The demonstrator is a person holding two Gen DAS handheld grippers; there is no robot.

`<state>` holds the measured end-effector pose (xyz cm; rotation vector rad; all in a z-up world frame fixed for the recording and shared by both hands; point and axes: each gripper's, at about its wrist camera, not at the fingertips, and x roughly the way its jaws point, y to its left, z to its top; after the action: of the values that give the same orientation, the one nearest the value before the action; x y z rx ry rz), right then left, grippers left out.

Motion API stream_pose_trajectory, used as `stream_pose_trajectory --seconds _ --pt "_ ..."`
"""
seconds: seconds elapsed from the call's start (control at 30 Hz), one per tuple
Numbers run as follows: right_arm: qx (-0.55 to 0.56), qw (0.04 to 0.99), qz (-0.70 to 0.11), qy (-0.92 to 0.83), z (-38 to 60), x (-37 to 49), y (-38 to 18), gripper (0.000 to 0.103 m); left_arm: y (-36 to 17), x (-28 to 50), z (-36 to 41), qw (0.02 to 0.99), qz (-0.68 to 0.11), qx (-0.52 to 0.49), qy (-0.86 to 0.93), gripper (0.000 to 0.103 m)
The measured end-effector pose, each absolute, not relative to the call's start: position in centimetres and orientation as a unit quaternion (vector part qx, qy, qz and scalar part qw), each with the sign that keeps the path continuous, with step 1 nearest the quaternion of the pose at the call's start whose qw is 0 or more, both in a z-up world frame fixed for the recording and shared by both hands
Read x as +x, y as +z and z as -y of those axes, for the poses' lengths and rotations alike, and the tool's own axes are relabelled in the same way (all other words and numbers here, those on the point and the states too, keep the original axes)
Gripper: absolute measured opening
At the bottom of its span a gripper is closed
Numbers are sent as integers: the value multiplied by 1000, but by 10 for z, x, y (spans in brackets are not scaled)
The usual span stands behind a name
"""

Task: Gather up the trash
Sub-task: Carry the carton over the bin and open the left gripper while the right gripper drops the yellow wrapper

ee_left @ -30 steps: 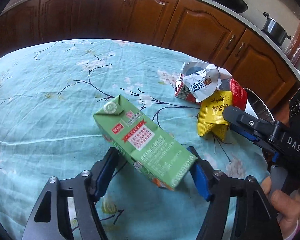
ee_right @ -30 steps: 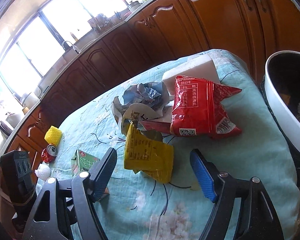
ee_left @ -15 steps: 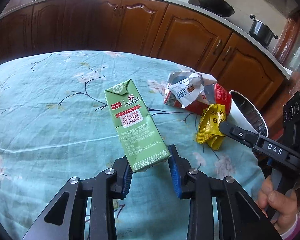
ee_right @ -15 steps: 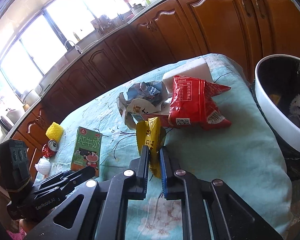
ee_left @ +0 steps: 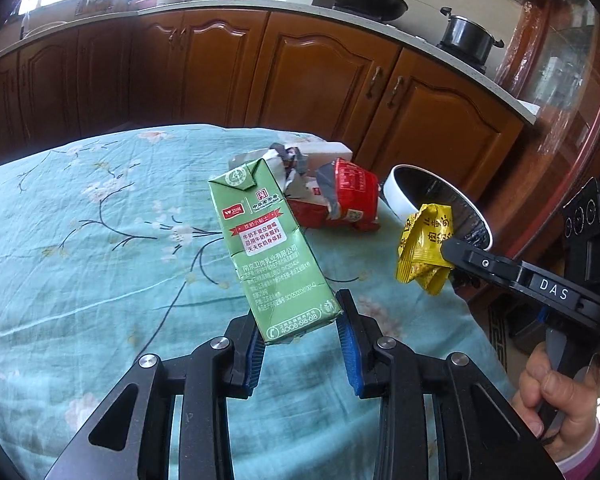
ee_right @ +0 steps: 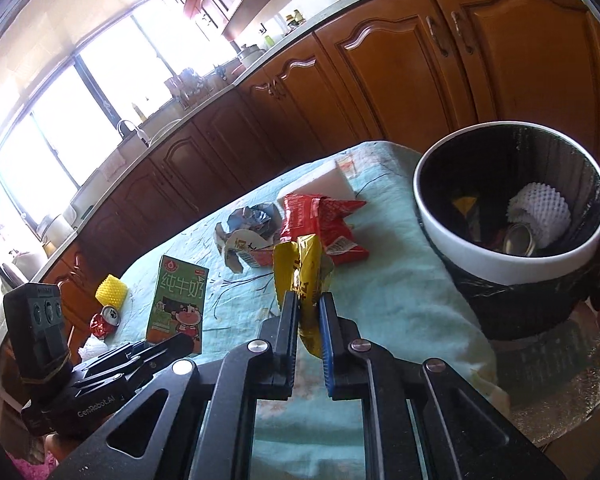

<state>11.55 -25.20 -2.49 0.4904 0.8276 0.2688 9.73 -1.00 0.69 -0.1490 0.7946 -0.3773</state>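
The left gripper [ee_left: 300, 330] clamps a green milk carton [ee_left: 270, 248] upright above the floral teal tablecloth [ee_left: 100, 248]; its side reads "4008-618-618". The right gripper [ee_right: 309, 320], marked "DAS" in the left view, pinches a crumpled yellow snack wrapper [ee_right: 302, 276] near the table's right edge. Only the right view shows the carton's front, "纯牛奶", and inside the white-rimmed black bin [ee_right: 512, 268] beside the table: a white foam net and a can. A red snack bag [ee_right: 324, 224] lies near the table's far corner.
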Motion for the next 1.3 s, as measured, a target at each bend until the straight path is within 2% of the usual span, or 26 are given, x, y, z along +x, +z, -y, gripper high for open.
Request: stream_pose_trajectory --seconds 0.67,1.3 --pt "269 891 -363 45 354 96 -18 10 19 140 109 889 -379 0 -257 31" --pt "274 891 -361 4 412 135 -22 10 16 215 204 870 -385 43 -307 31"
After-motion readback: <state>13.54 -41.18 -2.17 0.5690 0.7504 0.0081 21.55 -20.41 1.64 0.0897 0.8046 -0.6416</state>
